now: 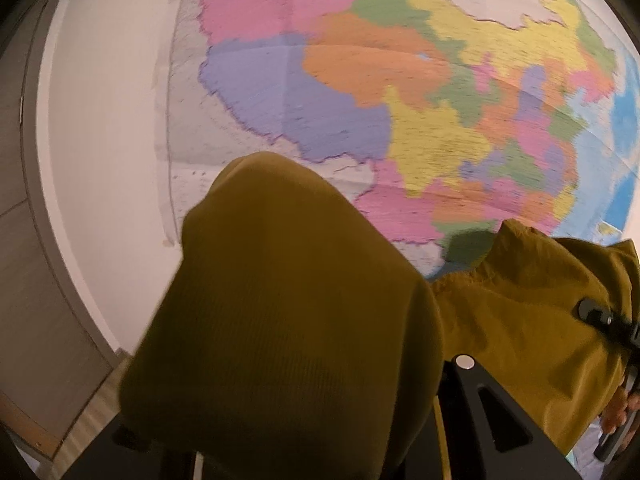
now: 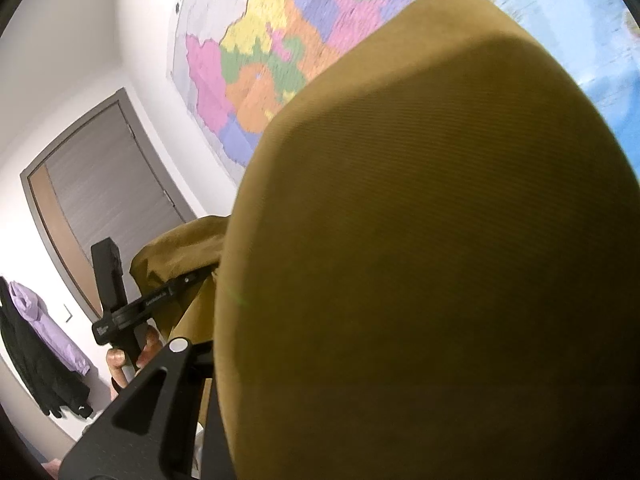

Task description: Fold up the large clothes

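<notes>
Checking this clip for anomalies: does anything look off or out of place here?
Yes: the mustard garment is draped over both gripper fronts, hiding the fingers and filling most of each wrist view. Both cameras face the wall map, and no folding surface shows.

A: What hangs on the white wall (image 1: 104, 92)?
B: A large coloured map (image 1: 360, 80), creased. Left of the map stands a grey door (image 2: 108, 184) in a grey frame.
A: Beyond the door?
B: A purple garment (image 2: 52, 328) and black clothes (image 2: 36, 376) hang on the wall.

Home room: wall map (image 1: 400, 100), door (image 2: 108, 184), hung coats (image 2: 44, 352).
</notes>
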`<action>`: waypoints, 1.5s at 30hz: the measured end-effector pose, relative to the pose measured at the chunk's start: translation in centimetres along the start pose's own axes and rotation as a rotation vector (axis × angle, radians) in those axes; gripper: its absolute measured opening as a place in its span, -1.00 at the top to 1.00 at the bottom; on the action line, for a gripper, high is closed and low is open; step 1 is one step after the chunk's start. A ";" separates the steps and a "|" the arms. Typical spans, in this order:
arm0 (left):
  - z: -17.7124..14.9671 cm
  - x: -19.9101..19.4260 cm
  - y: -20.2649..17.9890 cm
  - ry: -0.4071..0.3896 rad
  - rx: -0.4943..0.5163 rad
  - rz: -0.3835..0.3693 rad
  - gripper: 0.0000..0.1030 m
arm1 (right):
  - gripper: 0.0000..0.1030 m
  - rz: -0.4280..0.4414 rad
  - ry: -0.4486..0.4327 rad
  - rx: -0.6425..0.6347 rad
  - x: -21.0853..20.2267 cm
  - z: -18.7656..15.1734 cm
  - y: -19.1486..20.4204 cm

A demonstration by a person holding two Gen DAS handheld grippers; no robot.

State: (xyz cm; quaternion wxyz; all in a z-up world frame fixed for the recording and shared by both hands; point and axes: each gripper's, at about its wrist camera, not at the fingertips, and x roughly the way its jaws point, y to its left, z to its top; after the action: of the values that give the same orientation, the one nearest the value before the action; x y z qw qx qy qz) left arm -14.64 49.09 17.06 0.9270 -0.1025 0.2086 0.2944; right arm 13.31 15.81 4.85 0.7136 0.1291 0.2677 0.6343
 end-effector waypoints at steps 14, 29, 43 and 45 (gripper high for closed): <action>-0.9 6.6 6.0 0.083 -0.051 0.078 0.61 | 0.52 -0.004 0.071 -0.021 8.4 -2.5 -2.8; -2.2 14.0 10.3 0.130 -0.098 0.144 0.61 | 0.52 -0.063 0.074 -0.054 15.7 -6.4 -0.8; -8.7 16.5 13.3 0.209 -0.137 0.178 0.29 | 0.00 -0.078 0.221 0.094 14.7 -15.3 -6.1; -9.3 16.8 14.0 0.227 -0.153 0.183 0.27 | -0.25 -0.070 0.215 0.113 13.3 -15.6 -6.7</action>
State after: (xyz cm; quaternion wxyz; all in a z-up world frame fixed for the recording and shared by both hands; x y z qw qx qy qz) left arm -13.46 65.87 0.29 0.8561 -0.1858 0.2977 0.3793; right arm 11.10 25.24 -14.46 0.6941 0.0911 0.3825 0.6030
